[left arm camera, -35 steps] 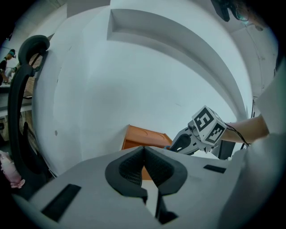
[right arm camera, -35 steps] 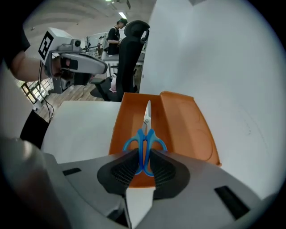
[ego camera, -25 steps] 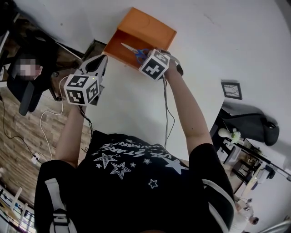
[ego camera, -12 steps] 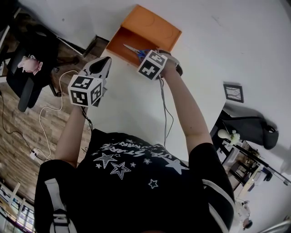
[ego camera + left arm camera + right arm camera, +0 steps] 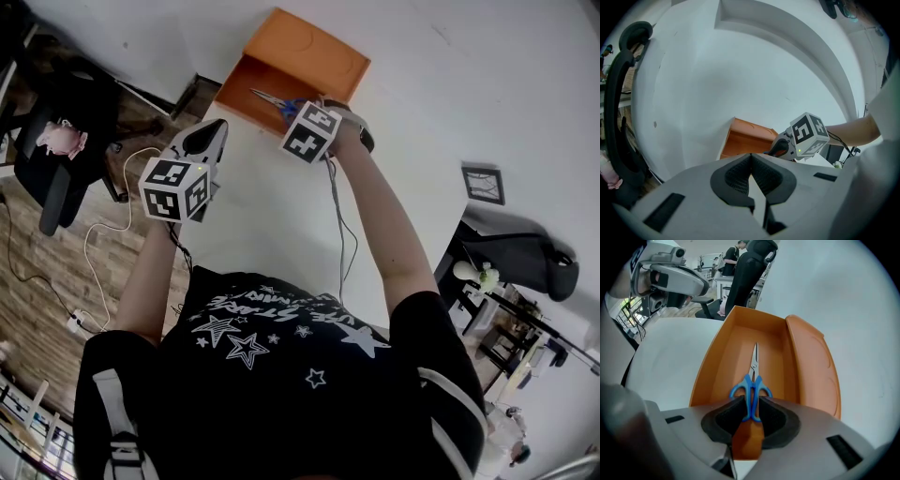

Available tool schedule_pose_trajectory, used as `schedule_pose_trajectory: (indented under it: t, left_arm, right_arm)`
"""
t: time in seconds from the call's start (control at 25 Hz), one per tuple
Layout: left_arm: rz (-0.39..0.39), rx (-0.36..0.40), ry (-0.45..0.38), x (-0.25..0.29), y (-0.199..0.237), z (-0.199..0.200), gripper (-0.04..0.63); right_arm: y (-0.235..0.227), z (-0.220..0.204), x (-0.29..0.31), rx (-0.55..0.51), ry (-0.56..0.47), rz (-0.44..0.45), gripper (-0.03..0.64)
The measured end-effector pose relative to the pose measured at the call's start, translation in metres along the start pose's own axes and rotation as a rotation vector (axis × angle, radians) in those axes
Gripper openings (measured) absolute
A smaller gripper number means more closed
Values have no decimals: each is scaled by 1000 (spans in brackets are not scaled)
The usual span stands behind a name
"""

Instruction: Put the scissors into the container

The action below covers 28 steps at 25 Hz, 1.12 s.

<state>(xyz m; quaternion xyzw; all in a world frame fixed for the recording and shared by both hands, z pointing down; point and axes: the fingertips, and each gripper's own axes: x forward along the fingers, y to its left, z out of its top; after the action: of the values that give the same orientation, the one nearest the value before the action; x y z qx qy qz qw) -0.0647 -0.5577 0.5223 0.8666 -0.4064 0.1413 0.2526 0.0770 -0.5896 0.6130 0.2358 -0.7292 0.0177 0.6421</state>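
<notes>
An open orange container (image 5: 298, 58) lies on the white table (image 5: 469, 84), its lid (image 5: 811, 362) folded out to one side. My right gripper (image 5: 300, 111) is shut on the scissors (image 5: 278, 99) by their blue handles (image 5: 751, 391). The closed blades (image 5: 754, 359) point forward over the container's floor (image 5: 736, 357), and the handles sit at its near rim. My left gripper (image 5: 216, 129) is held off the table's left edge, apart from the container, with its pads meeting at the tip and nothing between them. In the left gripper view the container (image 5: 743, 140) and the right gripper's marker cube (image 5: 809, 133) lie ahead.
A black office chair (image 5: 61, 141) and cables (image 5: 103, 234) are on the wooden floor to the left. Another dark chair (image 5: 525, 253) and a small black-framed square (image 5: 480, 185) are at the right. People and chairs (image 5: 740, 268) stand beyond the container.
Almost nothing has changed: the right gripper still holds the scissors at the container's near rim, shifted very slightly left. The left gripper has stayed where it was.
</notes>
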Motion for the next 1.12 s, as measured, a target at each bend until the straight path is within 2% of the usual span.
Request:
schedule_pose_trajectory:
  t: [0.28, 0.48, 0.76, 1.12]
  left_arm:
    - [-2, 8, -7, -6, -6, 0, 15]
    - [-1, 24, -28, -19, -14, 5, 15]
    - [-3, 56, -67, -43, -41, 12, 15]
    - [-14, 104, -114, -80, -91, 18, 15]
  right_arm:
    - [2, 2, -11, 52, -50, -16, 101]
    - [1, 7, -37, 83, -101, -60, 101]
    - [5, 6, -80, 141, -194, -139, 96]
    - [28, -16, -142, 191, -270, -225, 66]
